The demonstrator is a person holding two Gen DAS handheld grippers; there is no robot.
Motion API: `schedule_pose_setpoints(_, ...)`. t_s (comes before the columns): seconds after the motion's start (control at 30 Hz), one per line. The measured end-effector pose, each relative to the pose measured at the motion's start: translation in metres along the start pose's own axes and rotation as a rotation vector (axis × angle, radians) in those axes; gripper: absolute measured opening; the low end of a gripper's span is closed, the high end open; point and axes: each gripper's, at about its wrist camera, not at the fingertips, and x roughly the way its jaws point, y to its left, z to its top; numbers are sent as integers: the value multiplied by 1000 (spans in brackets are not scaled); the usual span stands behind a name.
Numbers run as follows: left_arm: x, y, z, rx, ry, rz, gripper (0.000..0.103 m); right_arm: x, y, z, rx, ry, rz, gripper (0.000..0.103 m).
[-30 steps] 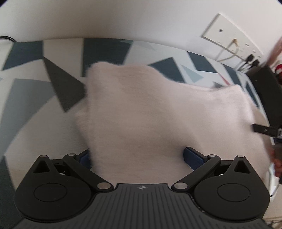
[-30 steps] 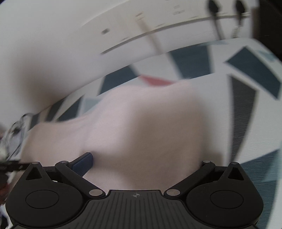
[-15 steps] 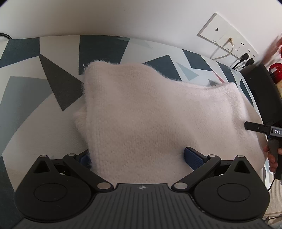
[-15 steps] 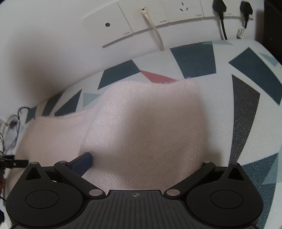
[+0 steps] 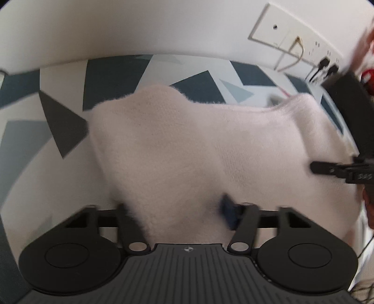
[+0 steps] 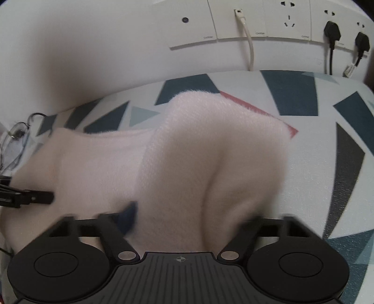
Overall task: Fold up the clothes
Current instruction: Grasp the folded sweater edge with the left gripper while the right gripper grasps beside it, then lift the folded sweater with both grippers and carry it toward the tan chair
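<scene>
A fluffy pale pink sweater (image 5: 191, 149) lies bunched on a surface patterned with dark and grey triangles (image 5: 60, 126), just in front of a white wall. The left gripper (image 5: 177, 210) is closing, the near hem of the knit between its jaws. The right gripper (image 6: 194, 217) is closing too, on a raised fold of the same sweater. Wall sockets (image 6: 287, 21) with plugged cables sit at the far right.

Two black two-finger tongs, both pointed steeply downward.
Left tongs (image 5: 180, 210): jaws closing, pale pink fuzzy knit garment (image 5: 198, 149) between them. Right tongs (image 6: 194, 217): jaws closing likewise on that garment.
</scene>
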Motion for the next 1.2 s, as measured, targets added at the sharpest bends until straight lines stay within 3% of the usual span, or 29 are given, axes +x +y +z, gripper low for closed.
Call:
schedule_pose_setpoints(0.17, -13, -22, -10, 78, -28, 97, 39, -6, 14, -1, -44, -2, 17, 43)
schedule_pose_setpoints(0.33, -46, -24, -23, 55, -121, 127, 36, -33, 38, -4, -98, -72, 38, 35)
schedule_pose_setpoints(0.43, -62, -25, -30, 33, -168, 139, 36, -50, 55, -4, -128, -103, 40, 35)
schedule_pose_setpoints(0.73, -90, -16, -51, -36, -197, 135, 36, -79, 98, -12, -163, -138, 17, 35)
schedule_pose_setpoints(1.2, -118, -15, -106, -49, -259, 113, 36, -112, 126, -55, -162, -154, -22, 35)
